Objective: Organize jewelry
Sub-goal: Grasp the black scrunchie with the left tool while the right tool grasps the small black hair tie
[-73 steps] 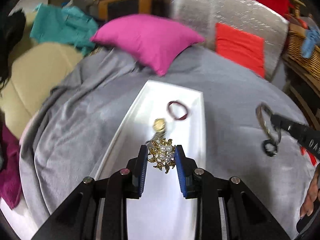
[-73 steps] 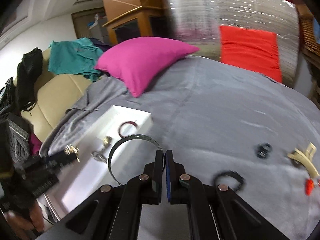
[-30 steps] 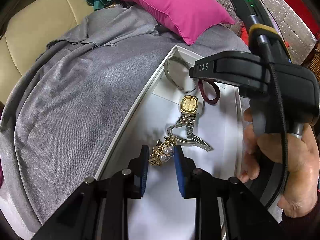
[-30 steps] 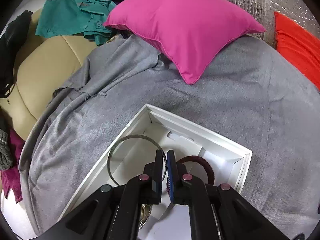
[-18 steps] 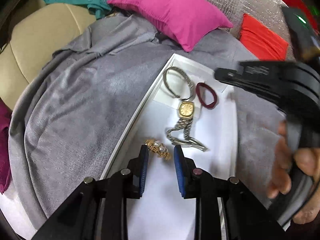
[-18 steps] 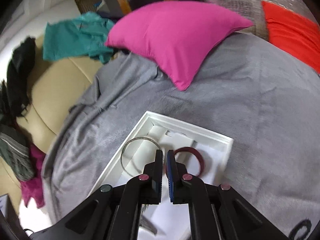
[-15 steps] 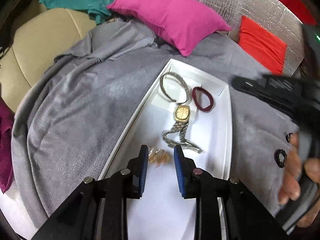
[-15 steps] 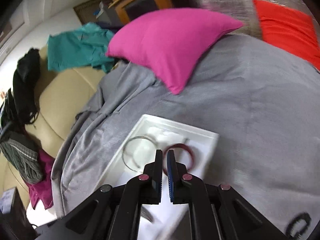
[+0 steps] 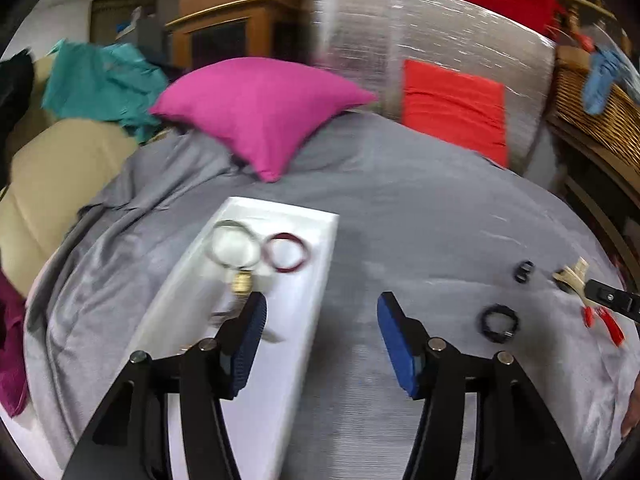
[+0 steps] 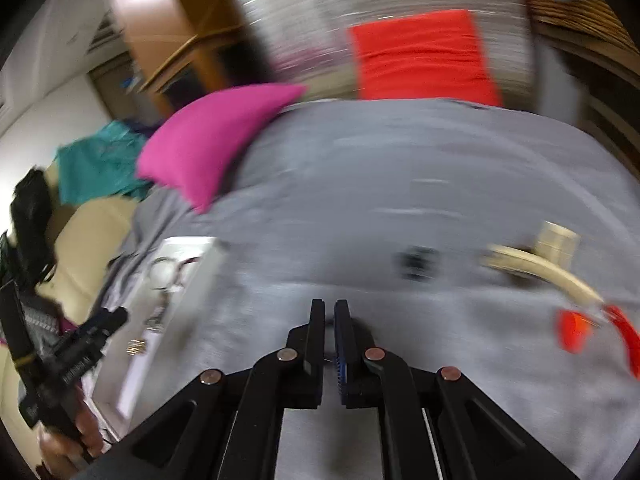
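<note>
The left gripper (image 9: 320, 322) now stands with its blue-padded jaws spread wide and nothing between them; half a second ago they were narrow around the gold and pearl brooch, which lay in the tray. The gripper has also swung right, so its left finger overlaps the long white rectangular tray (image 9: 316, 284) and its right finger hangs over the grey blanket (image 9: 420, 216). The right gripper (image 10: 330, 312) has left the tray and now hangs over bare blanket, its jaws nearly closed with only a thin gap; whether anything is pinched there cannot be told through the blur.

Inside the tray, just ahead of the left finger, lies a gold-faced wristwatch (image 9: 242, 282), its band partly hidden. Beyond it, at the tray's far end, a thin silver bangle (image 9: 232, 246) rests beside a dark red bangle (image 9: 286, 253).

To the right of the left gripper, on the blanket, lie a black beaded ring (image 9: 499, 323), a smaller black ring (image 9: 524, 270) and a cream hair claw (image 9: 572, 276).

Farthest ahead sits a bright pink square cushion (image 9: 260, 112).
</note>
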